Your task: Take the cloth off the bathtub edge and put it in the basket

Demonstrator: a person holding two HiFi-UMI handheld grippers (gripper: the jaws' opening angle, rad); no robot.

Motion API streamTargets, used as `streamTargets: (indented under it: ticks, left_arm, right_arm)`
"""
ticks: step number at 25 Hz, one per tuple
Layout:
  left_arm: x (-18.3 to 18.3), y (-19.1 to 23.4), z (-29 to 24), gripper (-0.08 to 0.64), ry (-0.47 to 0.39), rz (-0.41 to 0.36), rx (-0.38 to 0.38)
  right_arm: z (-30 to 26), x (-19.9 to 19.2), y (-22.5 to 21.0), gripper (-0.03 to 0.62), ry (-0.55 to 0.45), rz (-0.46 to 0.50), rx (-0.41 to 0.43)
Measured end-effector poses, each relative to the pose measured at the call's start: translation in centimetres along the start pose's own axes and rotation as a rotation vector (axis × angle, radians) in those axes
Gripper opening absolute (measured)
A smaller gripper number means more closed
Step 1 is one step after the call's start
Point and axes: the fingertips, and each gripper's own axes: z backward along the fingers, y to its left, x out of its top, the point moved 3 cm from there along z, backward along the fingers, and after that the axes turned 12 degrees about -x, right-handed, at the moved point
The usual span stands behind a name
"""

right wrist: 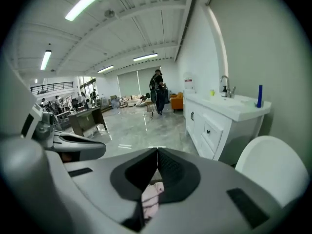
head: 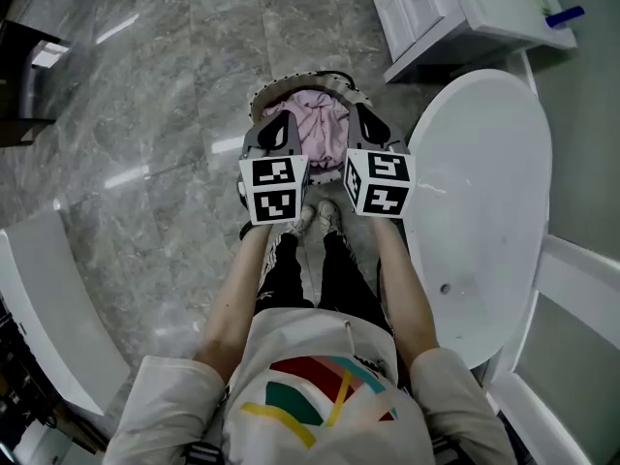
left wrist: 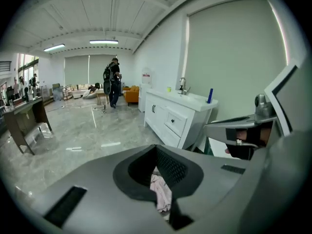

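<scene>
The person stands on the grey marble floor with both tools held out side by side over a round basket just in front of their shoes. The pink cloth lies crumpled inside the basket, filling most of it, and nothing of it is on the white bathtub, which sits just to the right of the basket. The left gripper has its jaws pressed together at the tips with nothing caught in them; in its own view the cloth only shows below, through the gap behind the tips. The right gripper is clenched and empty in the same way, the cloth showing beneath it. Neither tool touches the cloth or the basket rim. A white vanity cabinet stands beyond the tub's far end.
</scene>
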Motion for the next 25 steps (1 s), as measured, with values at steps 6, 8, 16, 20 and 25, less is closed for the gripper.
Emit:
streamTargets:
  ticks: [6, 8, 16, 20, 25]
  left_arm:
    - [5.9, -3.9, 4.9, 0.017, -0.096, 0.020, -0.078]
    - [7.4, -4.8, 6.4, 0.017, -0.114, -0.002, -0.094]
    - [7.6, -8.2, 11.2, 0.017, -0.144, -0.060, -0.091]
    - [7.4, -8.5, 11.6, 0.017, -0.149, -0.059, -0.090]
    - [7.5, -8.6, 11.4, 0.017, -0.155, -0.064, -0.084]
  right_arm:
    - [7.1, 4.8, -0.3, 0.012, -0.042, 0.013, -0.011]
    - [9.3, 6.4, -0.3, 0.012, -0.081, 0.025, -0.008]
    - [15.3, 6.0, -0.7, 0.012, -0.100, 0.001, 0.000]
    - [15.6, 4.4, 0.3, 0.012, -0.072, 0.045, 0.049]
    - [15.5, 4.7, 0.4, 0.012, -0.087, 0.055, 0.067]
